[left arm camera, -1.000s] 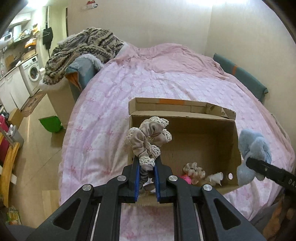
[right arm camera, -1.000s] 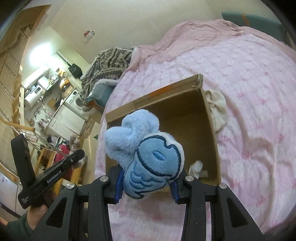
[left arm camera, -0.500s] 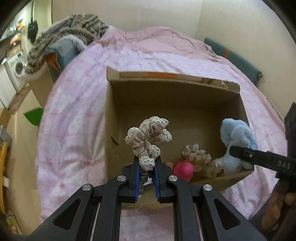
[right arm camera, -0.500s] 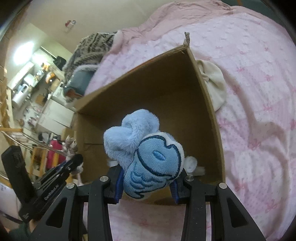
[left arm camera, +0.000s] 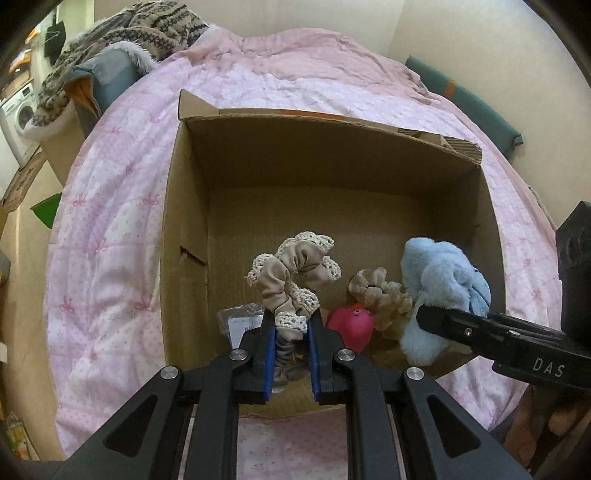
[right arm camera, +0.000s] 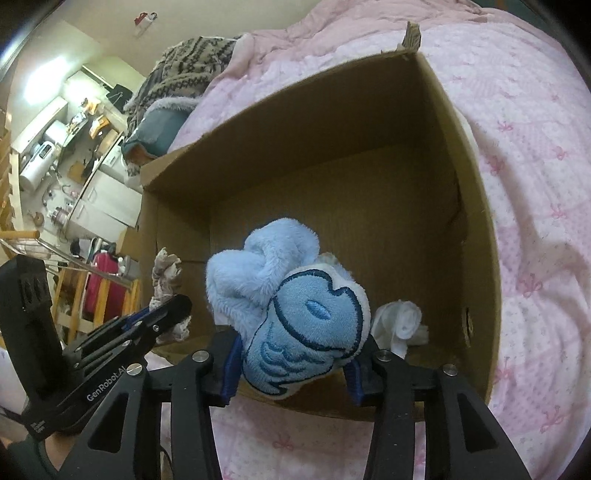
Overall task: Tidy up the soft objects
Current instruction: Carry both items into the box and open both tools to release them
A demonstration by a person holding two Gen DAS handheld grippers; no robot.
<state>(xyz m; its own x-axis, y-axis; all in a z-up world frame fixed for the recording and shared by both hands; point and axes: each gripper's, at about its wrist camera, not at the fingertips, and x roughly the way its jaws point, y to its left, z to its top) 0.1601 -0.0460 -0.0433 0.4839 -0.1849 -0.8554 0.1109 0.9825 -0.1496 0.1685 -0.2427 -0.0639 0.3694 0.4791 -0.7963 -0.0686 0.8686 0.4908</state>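
My left gripper (left arm camera: 290,325) is shut on a beige scrunchie with lace trim (left arm camera: 291,273) and holds it over the near side of an open cardboard box (left arm camera: 184,206). My right gripper (right arm camera: 291,362) is shut on a blue plush toy (right arm camera: 295,306), also over the box's (right arm camera: 476,206) near edge; the toy also shows in the left wrist view (left arm camera: 439,280). Inside the box lie a pink soft toy (left arm camera: 351,325), a tan frilly scrunchie (left arm camera: 380,291), a white rolled cloth (right arm camera: 400,325) and a wrapped packet (left arm camera: 240,319).
The box sits on a pink bedspread (left arm camera: 110,229). A patterned blanket heap (left arm camera: 122,33) lies at the bed's far left. A teal cushion (left arm camera: 472,107) lies along the right wall. A cream cloth (right arm camera: 467,129) lies beside the box. Kitchen furniture stands at left (right arm camera: 66,155).
Both grippers have moved forward and down toward the box, each still holding its object. The box now fills much more of both views.
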